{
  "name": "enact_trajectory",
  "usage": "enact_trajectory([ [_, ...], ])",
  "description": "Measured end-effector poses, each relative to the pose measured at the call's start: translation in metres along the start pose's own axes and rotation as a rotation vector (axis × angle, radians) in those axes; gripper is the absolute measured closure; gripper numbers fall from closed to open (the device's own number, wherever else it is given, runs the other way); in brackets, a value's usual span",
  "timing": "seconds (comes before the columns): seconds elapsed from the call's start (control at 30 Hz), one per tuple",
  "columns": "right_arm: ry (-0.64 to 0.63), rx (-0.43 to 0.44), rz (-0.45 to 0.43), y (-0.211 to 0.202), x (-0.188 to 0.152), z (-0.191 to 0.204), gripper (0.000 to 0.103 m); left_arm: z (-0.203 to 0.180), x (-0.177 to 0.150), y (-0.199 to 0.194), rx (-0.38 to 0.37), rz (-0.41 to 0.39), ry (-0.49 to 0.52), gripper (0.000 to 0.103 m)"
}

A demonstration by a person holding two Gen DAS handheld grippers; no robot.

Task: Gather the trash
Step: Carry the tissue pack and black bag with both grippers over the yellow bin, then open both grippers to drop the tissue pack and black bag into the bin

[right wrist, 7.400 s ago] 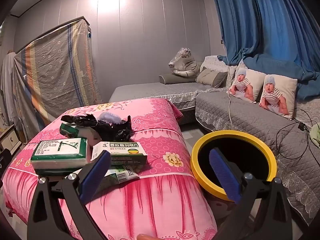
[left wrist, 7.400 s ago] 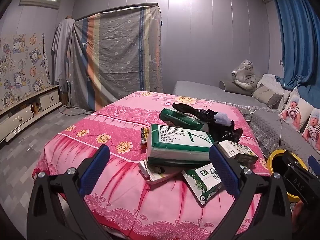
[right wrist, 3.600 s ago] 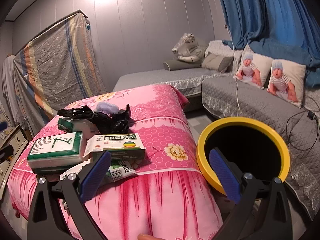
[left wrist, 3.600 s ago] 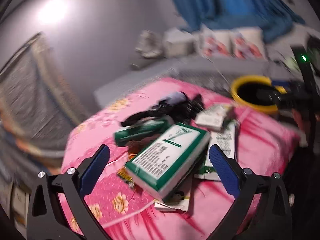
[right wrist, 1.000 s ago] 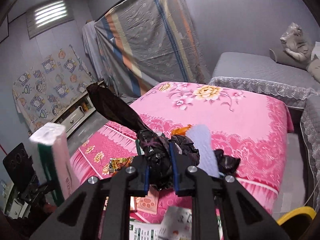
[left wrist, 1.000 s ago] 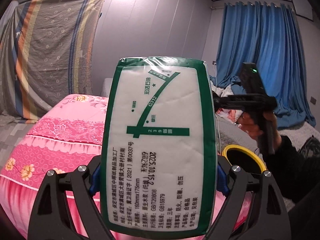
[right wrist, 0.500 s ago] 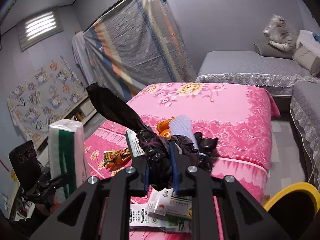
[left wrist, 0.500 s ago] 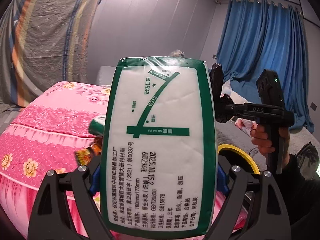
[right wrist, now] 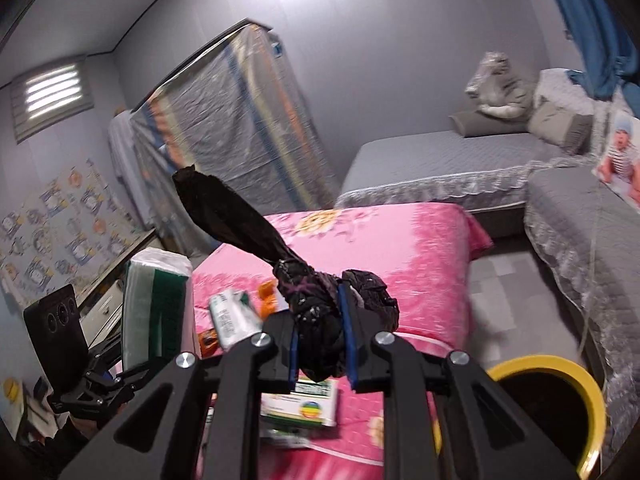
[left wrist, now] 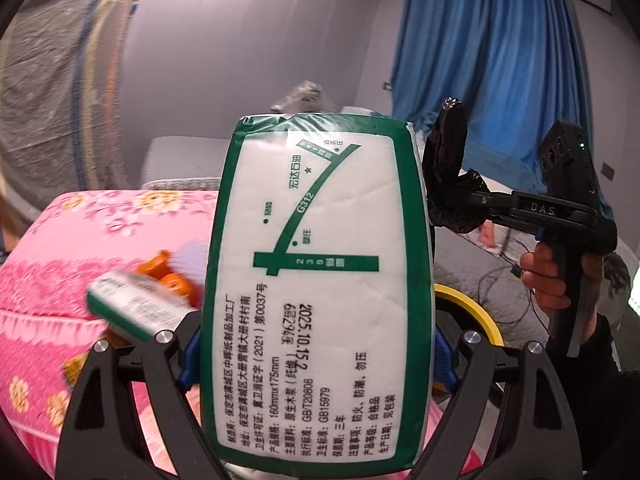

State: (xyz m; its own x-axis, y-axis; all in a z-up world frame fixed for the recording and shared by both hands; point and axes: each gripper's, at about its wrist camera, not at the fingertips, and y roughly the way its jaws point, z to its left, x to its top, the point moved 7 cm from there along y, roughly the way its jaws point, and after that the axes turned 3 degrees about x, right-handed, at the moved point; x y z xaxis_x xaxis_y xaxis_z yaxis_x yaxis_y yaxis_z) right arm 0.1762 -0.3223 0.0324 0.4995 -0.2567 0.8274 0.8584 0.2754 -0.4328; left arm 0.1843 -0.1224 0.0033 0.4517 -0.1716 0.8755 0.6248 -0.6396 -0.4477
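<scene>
Above the yellow-rimmed bin [right wrist: 576,408], my right gripper [right wrist: 320,344] pinches a black bag [right wrist: 320,320]; left gripper [left wrist: 316,352] clamps a tissue pack [left wrist: 316,280] upright, both lifted for dropping in, I'd say.

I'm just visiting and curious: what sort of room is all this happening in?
Most likely a bedroom or living room at home: a pink floral bedspread, a grey quilted couch with a pillow, and blue curtains.
</scene>
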Motion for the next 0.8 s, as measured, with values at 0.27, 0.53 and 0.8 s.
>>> enact_trajectory([
  [0.27,0.104,-0.139,-0.035,-0.041,-0.024,-0.076,0.087,-0.067,0.006,0.065,-0.098,0.071,0.112,0.022],
  [0.53,0.221,-0.229,-0.016,-0.065,-0.069,-0.139,0.087,-0.127,-0.001,0.13,-0.191,0.143,0.171,0.022],
  [0.8,0.317,-0.301,0.023,-0.07,-0.106,-0.186,0.087,-0.168,-0.024,0.173,-0.221,0.217,0.177,0.022],
])
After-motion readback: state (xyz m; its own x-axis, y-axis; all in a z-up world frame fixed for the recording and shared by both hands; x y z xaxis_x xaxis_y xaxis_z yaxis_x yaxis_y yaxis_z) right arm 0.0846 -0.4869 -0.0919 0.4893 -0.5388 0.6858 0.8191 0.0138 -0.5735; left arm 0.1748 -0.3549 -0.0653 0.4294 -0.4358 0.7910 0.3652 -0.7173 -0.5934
